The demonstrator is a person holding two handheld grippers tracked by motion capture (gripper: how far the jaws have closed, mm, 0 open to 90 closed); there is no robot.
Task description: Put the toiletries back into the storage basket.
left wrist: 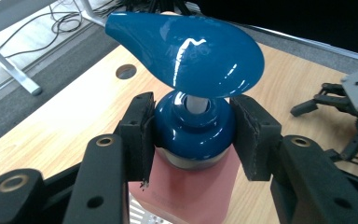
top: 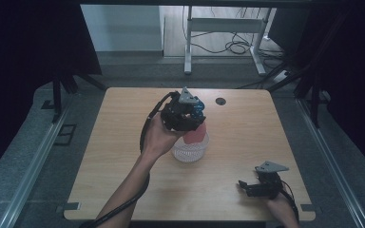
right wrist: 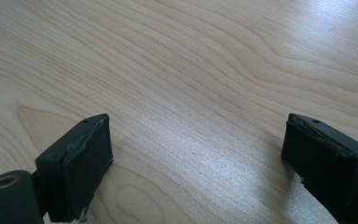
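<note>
Currently the left gripper (left wrist: 193,135) has its fingers (left wrist: 140,135) clamped on the blue collar of a pink plastic pump bottle with a blue dispenser head (left wrist: 186,56), gripping below the head so the pump stays unpressed. Bottle sits in or just over a white mesh basket (top: 190,151) mid-counter (top: 123,142). Right gripper (top: 247,186) rests near the front right corner, fingers (right wrist: 81,163) apart, empty, apparently parked clear.
</note>
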